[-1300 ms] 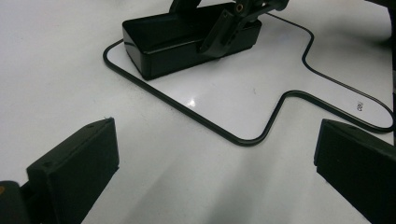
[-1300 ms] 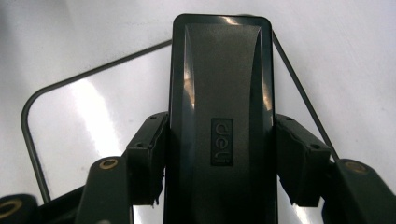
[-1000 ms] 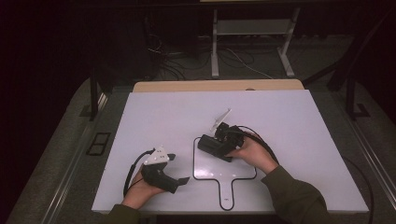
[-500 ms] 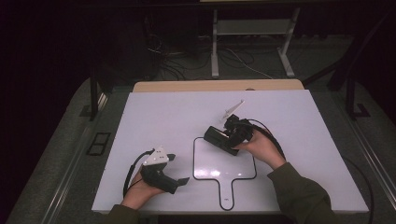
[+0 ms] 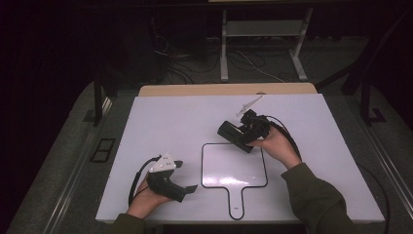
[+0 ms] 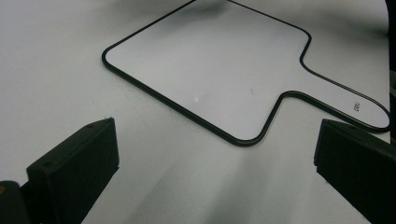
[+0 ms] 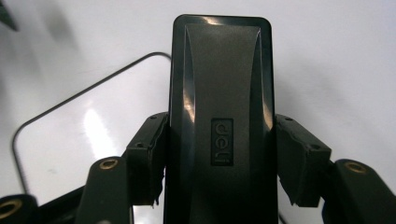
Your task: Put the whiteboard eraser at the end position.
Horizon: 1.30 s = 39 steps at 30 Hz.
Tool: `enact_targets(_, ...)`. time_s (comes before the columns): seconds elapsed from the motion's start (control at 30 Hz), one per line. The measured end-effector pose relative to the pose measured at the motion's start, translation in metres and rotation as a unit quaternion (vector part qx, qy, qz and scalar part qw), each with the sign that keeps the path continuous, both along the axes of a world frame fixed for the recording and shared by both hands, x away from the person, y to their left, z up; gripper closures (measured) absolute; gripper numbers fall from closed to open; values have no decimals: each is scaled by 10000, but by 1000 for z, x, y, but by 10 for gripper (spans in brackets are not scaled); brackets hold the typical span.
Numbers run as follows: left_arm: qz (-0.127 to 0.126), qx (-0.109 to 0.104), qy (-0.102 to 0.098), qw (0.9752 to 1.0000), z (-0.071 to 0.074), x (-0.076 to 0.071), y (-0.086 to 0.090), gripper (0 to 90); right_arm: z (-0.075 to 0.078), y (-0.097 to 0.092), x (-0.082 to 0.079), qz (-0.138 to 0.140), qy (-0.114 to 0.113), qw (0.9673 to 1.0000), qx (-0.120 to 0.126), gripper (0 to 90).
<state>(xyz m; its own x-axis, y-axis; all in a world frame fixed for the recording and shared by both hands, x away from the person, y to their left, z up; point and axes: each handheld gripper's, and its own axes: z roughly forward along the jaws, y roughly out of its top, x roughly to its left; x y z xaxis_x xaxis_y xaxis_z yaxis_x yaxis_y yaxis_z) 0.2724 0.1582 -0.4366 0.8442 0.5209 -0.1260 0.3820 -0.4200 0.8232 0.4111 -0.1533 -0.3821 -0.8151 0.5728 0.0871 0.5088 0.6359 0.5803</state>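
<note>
Above the upper right corner of the paddle-shaped whiteboard (image 5: 234,165), the right gripper (image 5: 238,134) was clamped on a black board eraser (image 7: 219,116), its 2 jaws pressed to the eraser's long sides. The eraser's long axis ran straight out from that gripper, pointing across the whiteboard, so this hand was plainly the nearer one for a wipe. Left of the whiteboard's handle, the left gripper (image 5: 187,187) sat low over the table (image 5: 170,122), jaws spread wide and empty.
</note>
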Motion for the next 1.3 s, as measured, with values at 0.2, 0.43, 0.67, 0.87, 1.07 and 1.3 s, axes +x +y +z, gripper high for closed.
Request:
enact_targets(0.2,-10,8,-1,10000,0,0,0,0,5,-6,22,-252,-59,9997,-29,387)
enact_targets(0.43,-17,2,-14,10000,1,0,0,0,5,-6,48,-442,-41,9990,-88,387)
enact_targets(0.67,-29,-4,-6,10000,1,0,0,0,-4,1,68,-565,28,9983,-100,386)
enact_targets(0.87,-36,-11,-7,10000,1,0,0,0,-11,10,82,-630,31,9978,-211,386)
enact_targets(1.07,-29,-39,-6,10000,1,-1,0,0,-21,18,90,-663,98,9966,-475,386)
enact_targets(1.3,-29,-17,-29,10000,1,-1,-1,0,-34,22,95,-620,134,9956,-687,386)
